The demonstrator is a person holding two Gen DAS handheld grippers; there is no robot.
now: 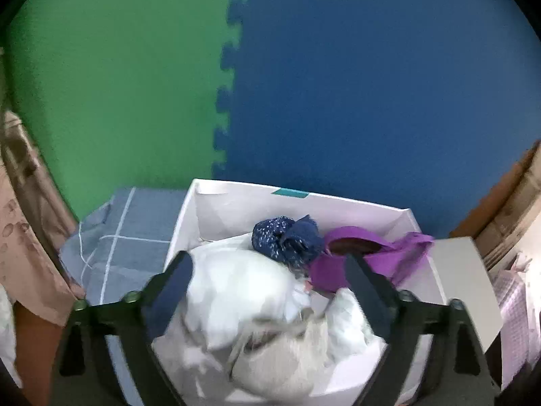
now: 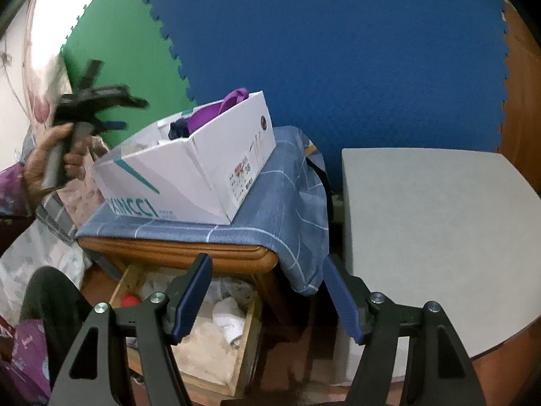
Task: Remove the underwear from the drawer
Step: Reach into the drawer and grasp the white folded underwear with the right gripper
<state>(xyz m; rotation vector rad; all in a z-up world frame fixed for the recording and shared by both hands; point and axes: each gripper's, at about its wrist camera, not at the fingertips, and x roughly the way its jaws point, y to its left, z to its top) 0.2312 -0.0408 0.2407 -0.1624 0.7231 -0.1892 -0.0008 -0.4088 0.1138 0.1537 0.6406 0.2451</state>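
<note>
Underwear sits in two places. My left claw hangs wide apart over the white box, gripping nothing; below it lie white cloth, a navy dotted piece and a purple piece, the purple one draped over the box's right wall. My right claw is also spread and empty, above the drawer, which stands pulled out under the nightstand. White underwear lies near the drawer's right side, a red thing at its left edge. The box rests on blue checked cloth over the nightstand top.
</note>
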